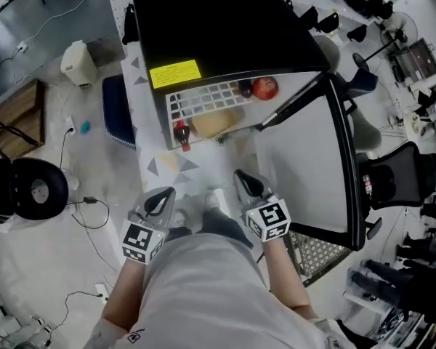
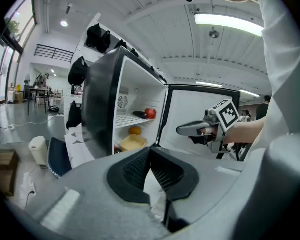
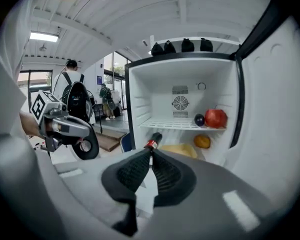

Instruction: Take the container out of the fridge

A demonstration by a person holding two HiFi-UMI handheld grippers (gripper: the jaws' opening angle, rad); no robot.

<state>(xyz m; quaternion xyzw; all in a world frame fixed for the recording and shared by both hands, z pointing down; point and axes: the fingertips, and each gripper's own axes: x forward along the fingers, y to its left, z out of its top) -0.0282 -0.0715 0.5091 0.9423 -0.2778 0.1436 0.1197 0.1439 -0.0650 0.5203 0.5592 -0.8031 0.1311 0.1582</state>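
Observation:
A small black fridge (image 1: pixel 218 27) stands with its door (image 1: pixel 305 166) swung out to the right. On its lower level lies a pale yellow container (image 1: pixel 216 124) (image 2: pixel 132 143) (image 3: pixel 180 150), with an orange (image 3: pixel 202 141) beside it and a red-labelled bottle (image 1: pixel 182 133) (image 3: pixel 152 141) at the left. A red apple (image 1: pixel 264 87) (image 3: pixel 216 118) and a dark plum (image 3: pixel 199 119) sit on the white wire shelf (image 1: pixel 203 97). My left gripper (image 1: pixel 162 195) (image 2: pixel 150 151) and right gripper (image 1: pixel 243 177) (image 3: pixel 151 151) hang in front of the fridge, short of it. Both are shut and hold nothing.
A white bin (image 1: pixel 78 62) and a blue cushion-like thing (image 1: pixel 116 111) are left of the fridge. A black round stool (image 1: pixel 33 187) stands at far left, cables trail on the floor, and office chairs (image 1: pixel 400 173) crowd the right behind the door.

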